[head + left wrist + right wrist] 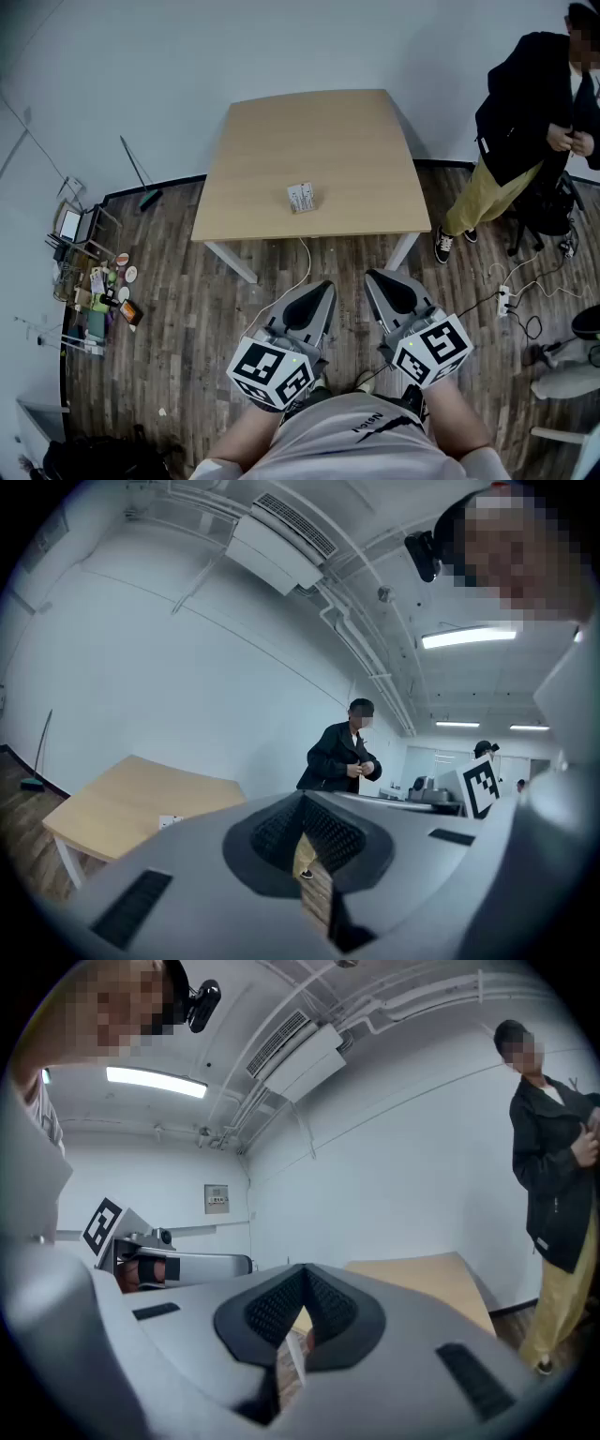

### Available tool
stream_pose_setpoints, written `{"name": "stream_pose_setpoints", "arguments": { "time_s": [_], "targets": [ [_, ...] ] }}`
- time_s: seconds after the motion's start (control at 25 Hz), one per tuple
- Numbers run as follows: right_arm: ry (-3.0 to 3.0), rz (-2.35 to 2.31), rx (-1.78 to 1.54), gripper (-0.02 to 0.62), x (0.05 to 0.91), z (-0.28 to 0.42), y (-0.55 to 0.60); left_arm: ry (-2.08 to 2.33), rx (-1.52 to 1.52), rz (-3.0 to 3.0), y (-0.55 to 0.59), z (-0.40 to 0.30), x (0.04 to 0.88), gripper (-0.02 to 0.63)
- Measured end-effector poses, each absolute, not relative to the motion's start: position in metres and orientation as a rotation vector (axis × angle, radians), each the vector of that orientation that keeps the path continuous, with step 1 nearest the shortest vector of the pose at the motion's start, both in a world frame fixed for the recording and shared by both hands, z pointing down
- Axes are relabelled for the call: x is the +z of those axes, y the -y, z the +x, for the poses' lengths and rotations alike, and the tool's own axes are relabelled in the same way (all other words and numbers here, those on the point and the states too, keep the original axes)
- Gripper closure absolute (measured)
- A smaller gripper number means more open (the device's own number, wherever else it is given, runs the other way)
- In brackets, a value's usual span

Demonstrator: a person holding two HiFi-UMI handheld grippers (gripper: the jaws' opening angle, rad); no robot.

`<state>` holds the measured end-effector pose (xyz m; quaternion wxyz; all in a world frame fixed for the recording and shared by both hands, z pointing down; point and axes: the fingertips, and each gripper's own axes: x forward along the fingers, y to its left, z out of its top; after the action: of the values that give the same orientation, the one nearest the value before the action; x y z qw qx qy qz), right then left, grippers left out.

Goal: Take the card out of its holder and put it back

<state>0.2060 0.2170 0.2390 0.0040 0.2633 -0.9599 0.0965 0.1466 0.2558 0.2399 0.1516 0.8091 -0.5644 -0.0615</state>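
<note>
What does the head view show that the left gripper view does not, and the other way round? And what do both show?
Only the head view shows the heap of small colourful items on the dark wooden floor and the white power strip with its cables.
Only the left gripper view shows the white ceiling air conditioner and the long bright strip lamp.
Both show the square light wooden table, the small white card holder standing on it, and the person in a black jacket beside the table.

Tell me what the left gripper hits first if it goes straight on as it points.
Nothing near: the left gripper aims through air beside the light wooden table, probably reaching the standing person in a black jacket; depth unclear.
</note>
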Motion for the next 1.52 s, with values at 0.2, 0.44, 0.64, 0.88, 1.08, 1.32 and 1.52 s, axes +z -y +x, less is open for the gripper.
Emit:
{"name": "stream_pose_setpoints", "arguments": {
  "time_s": [0.2, 0.44, 0.64, 0.88, 1.08, 1.32, 1.52],
  "targets": [
    [2.989, 0.847, 0.317, 0.583, 0.245, 0.188, -0.221, 1.62, -0.169, 2.318, -0.258, 0.123, 0.245, 0.595],
    [2.979, 0.873, 0.309, 0.583, 0.248, 0.161, -0.225, 1.597, -0.173, 2.329, -0.259, 0.097, 0.249, 0.595],
    [3.006, 0.889, 0.38, 0.583, 0.246, 0.144, -0.229, 1.585, -0.179, 2.342, -0.262, 0.071, 0.251, 0.595],
    [3.027, 0.921, 0.426, 0.583, 0.246, 0.13, -0.235, 1.633, -0.189, 2.308, -0.273, 0.019, 0.264, 0.595],
    [3.025, 0.923, 0.442, 0.583, 0.249, 0.114, -0.242, 1.678, -0.184, 2.286, -0.282, -0.013, 0.267, 0.595],
    [3.026, 0.888, 0.501, 0.583, 0.266, 0.098, -0.229, 1.676, -0.137, 2.294, -0.27, -0.021, 0.284, 0.595],
    [3.009, 0.838, 0.553, 0.583, 0.291, 0.08, -0.201, 1.662, -0.12, 2.286, -0.236, -0.031, 0.306, 0.595]
  ]
}}
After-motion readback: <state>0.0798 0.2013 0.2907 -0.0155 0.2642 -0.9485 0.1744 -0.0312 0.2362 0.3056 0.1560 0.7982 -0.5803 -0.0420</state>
